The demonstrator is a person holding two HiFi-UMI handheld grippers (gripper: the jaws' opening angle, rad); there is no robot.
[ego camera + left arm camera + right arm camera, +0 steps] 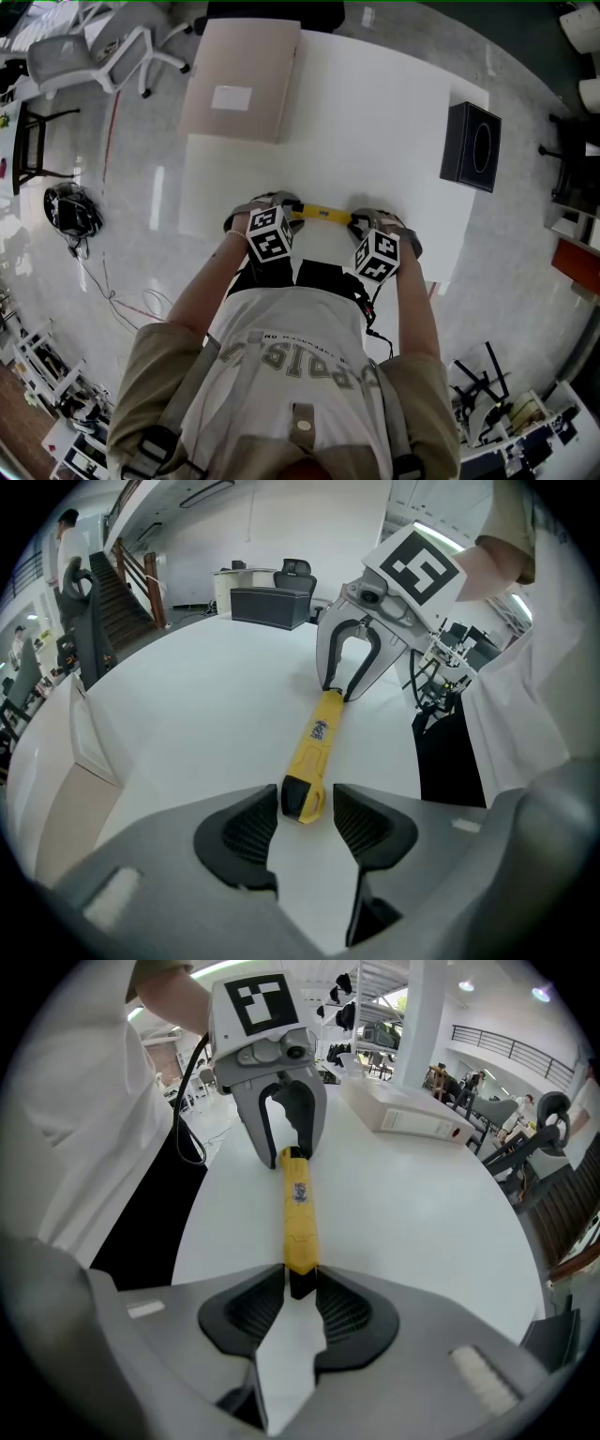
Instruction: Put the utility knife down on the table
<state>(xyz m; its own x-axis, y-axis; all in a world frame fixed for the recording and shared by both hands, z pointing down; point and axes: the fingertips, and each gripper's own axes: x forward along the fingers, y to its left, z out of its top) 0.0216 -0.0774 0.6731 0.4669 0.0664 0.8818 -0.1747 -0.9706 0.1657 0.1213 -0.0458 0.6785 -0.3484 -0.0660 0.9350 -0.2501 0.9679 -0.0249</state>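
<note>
Your torso [295, 375]: fills the bottom of the head view, pale shirt and both forearms reaching up to 12 o'clock; it covers the near edge of the worktop [375, 112].
Left gripper [307, 822]: open. Its jaws stand apart around the yellow butt end of the utility knife [317, 742], with a thin gap showing on each side of the pads.
Right gripper [300, 1297]: closed on the knife's black end, both pads pressed against it.
Knife position: stretched straight between your two grippers, at 6 o'clock on the worktop, close to your body.
Knife contact: low over the white surface, but you cannot tell whether it rests on it or hangs just above.
Hidden in head view: the marker cubes and your hands cover both grippers' tips and both knife ends; only the yellow middle shows.
Hard to read: small print on the knife's handle, too small; blade not visible.
Beige box [242, 80]: flat, at 11 o'clock, overhanging the far corner.
Black box [472, 147]: at 2 o'clock, round opening facing up, well apart from the knife.
Cut off: office chairs [94, 47] at 10 o'clock, on the floor at the frame's rim.
</note>
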